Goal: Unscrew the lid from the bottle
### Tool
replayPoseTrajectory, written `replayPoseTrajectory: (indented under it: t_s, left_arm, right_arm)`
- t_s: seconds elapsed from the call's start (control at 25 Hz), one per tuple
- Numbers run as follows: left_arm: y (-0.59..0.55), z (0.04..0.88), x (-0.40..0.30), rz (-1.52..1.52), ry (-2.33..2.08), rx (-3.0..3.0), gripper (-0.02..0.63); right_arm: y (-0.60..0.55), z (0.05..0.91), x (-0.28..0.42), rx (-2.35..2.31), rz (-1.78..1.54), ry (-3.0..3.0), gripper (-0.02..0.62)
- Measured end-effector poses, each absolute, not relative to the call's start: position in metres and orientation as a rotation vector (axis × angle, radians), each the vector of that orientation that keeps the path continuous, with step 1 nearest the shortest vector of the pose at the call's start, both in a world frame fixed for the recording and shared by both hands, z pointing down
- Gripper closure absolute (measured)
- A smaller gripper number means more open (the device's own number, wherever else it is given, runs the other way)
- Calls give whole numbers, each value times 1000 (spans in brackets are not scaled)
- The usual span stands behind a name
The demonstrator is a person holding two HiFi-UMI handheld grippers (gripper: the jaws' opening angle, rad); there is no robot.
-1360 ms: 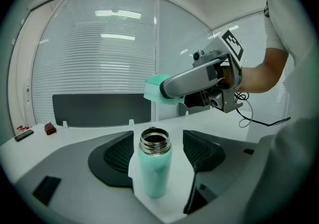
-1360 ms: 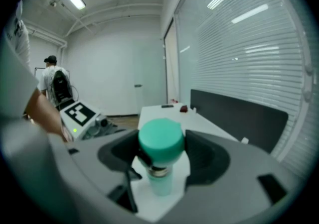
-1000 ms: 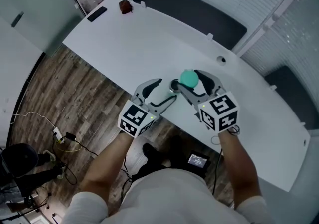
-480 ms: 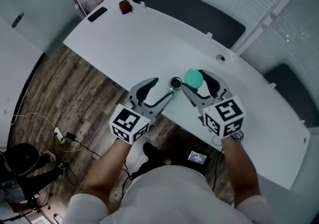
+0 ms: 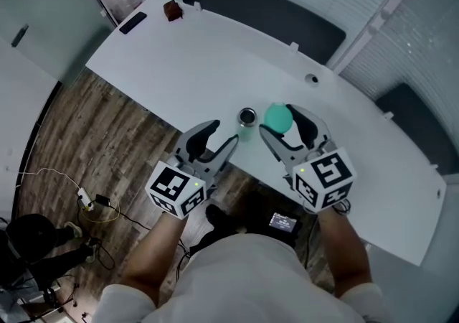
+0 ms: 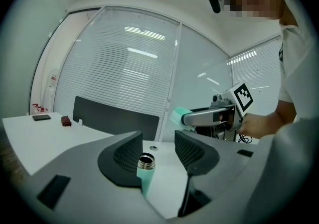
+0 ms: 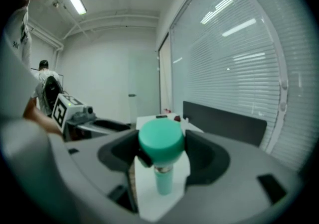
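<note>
From above, we see the right gripper (image 5: 279, 122) pinching the lid (image 5: 276, 116); the left gripper (image 6: 158, 148) view shows parted, empty, just-closing jaws before the bottle (image 6: 145, 168).

The left gripper (image 6: 158, 151) is seen with jaws apart, lately closing, nothing gripped. The open bottle (image 6: 145, 169) is framed beyond the gap, beside the left jaw. Above the right jaw, the lid (image 6: 177, 116) is held by the right gripper (image 6: 192, 117).
</note>
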State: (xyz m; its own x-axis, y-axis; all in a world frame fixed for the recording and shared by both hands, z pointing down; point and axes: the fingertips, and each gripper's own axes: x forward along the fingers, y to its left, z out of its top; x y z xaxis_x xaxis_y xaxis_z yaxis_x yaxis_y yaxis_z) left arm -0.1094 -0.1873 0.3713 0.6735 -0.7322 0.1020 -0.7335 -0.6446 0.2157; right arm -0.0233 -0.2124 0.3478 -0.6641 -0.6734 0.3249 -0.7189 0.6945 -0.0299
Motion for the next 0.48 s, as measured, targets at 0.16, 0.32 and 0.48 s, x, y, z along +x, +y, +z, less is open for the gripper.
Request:
replayPoseTrajectory:
  t_s: [0.16,0.32,0.48]
  left_arm:
    - [-178,371,-112,-21,-1179,2617,415]
    - [-170,372,-114,-39,-1176,2593,425]
    - [-161,373,-117,-45,-1176,2567,434]
  right_arm:
    - [-203,347,-19,1116,250,-2626,291]
    - [-195,350,-12,1130,312,-2636,291]
    - [-185,354,-8,1147,381,-2638,291]
